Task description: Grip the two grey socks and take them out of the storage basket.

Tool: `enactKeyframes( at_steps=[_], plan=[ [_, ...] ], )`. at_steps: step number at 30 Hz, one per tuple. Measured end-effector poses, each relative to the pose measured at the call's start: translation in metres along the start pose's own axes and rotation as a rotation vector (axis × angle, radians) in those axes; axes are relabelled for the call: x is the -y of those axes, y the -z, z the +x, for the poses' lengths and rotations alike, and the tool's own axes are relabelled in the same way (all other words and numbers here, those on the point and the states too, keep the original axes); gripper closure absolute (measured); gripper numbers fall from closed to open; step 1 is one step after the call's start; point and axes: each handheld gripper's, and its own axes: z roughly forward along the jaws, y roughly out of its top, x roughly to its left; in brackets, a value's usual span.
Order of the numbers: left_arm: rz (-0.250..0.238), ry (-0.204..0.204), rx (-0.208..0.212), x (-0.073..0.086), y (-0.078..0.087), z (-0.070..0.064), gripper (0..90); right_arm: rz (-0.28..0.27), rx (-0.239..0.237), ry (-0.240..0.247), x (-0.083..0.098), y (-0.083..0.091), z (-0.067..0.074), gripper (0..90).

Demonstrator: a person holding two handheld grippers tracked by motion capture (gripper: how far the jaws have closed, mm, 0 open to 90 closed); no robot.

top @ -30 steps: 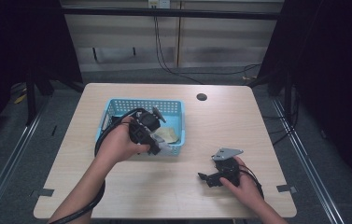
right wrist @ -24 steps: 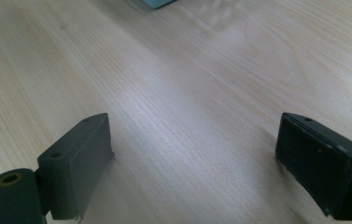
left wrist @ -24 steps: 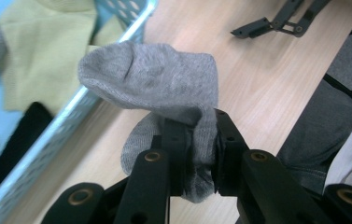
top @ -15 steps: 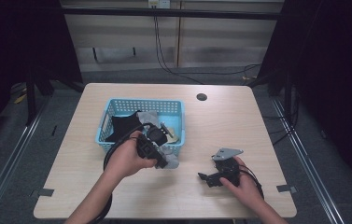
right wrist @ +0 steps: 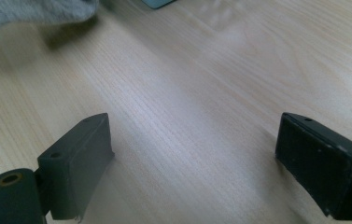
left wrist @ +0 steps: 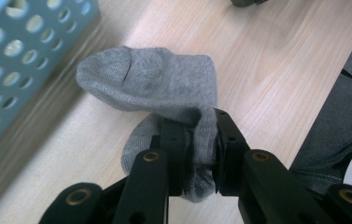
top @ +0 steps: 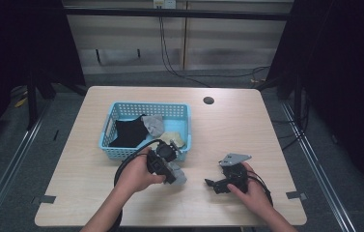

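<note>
At the left of the tabletop (top: pixel 92 193) stands a light blue basket (top: pixel 106 129) with perforated walls; inside it lie a black cloth (top: pixel 129 133), a grey sock (top: pixel 154 124) and a pale yellowish piece (top: pixel 174 139) at its near right corner. Just in front of that corner, the left hand-held gripper (left wrist: pixel 194 140) is clamped on another grey sock (left wrist: pixel 164 84) — its jaws pinch a bunched fold of the fabric while the toe end droops forward, low over the wood and beside the basket wall. In the high view this sock (top: pixel 178 175) hangs from the gripper, outside the basket. Further right, well apart from it, the right hand-held gripper (top: pixel 213 184) rests low on the tabletop in the person's hand, pointing left toward the sock — its jaws stand wide, with bare wood between them.
</note>
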Motion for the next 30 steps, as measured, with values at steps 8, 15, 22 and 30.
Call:
enactKeyframes(
  at_steps=[8, 15, 22, 30],
  plan=[
    [0.022, 0.008, 0.000, 0.001, -0.002, -0.001, 70.2, 0.000, 0.000, 0.000, 0.000, 0.000, 0.000, 10.4],
    [0.024, 0.049, -0.022, 0.001, 0.014, -0.002, 53.7, 0.000, 0.000, 0.000, 0.000, 0.000, 0.000, 10.4],
    [-0.022, 0.073, -0.075, -0.004, 0.040, 0.010, 44.0, -0.001, -0.001, 0.000, 0.000, 0.000, 0.000, 10.4],
    [-0.068, 0.138, -0.130, -0.017, 0.063, 0.043, 39.6, -0.005, 0.001, 0.000, 0.000, 0.000, 0.000, 10.4]
  ],
)
